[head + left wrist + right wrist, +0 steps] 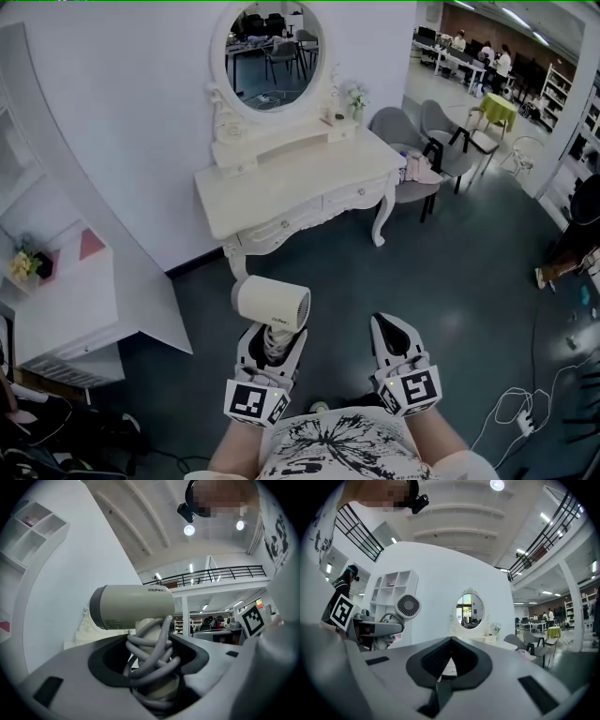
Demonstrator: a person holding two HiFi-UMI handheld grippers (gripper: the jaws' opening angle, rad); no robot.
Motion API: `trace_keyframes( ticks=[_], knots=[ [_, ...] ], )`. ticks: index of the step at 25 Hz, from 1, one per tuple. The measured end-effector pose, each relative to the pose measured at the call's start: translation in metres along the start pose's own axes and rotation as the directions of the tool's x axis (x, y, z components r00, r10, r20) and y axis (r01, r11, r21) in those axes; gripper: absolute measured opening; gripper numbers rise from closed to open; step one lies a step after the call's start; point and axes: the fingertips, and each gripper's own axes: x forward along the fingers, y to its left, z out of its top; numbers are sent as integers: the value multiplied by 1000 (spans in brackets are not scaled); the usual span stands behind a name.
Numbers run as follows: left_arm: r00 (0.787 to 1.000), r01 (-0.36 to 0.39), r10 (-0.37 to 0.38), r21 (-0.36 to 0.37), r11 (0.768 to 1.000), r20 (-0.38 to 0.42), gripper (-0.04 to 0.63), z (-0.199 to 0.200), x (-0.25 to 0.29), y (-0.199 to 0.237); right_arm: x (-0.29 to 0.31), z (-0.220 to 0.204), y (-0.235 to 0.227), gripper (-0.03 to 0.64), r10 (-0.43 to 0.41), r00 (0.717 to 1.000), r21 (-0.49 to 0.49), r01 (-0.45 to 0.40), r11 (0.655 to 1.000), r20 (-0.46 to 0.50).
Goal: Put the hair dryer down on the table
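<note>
White dressing table [309, 183] is standing at twelve o'clock below an oval mirror [274, 56], well apart from the hair dryer [272, 304] at six o'clock. The left gripper [270, 349] is clamping it wide around the cord-wrapped handle [146, 626], barrel upward. It is probably rigid, smooth and top-heavy, so gripping over the cord [157, 660] suits. The right gripper [392, 330] is hovering at five o'clock, jaws together, empty.

white wall [122, 112], oval mirror [274, 52] above white dressing table [300, 183], grey chairs [398, 131], dark floor [450, 281].
</note>
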Motion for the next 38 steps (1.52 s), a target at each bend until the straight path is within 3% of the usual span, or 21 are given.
trace_keyframes(
  ticks=[10,17,30,38],
  knots=[
    [999,-11,10,-13,1000,-36,264,-16,23,12,23,-17,-17,18,-9,1000,31,9,999,-27],
    [997,-55,54,-6,998,-51,264,-23,73,21,63,-26,-61,18,30,999,54,-28,998,-36],
    [977,-214,214,-8,977,-22,265,-25,263,26,187,-13,-223,18,214,976,23,-214,977,-40],
    [964,-266,266,-35,963,-5,265,-35,365,16,240,-14,-312,18,257,965,13,-257,966,-45]
  ],
)
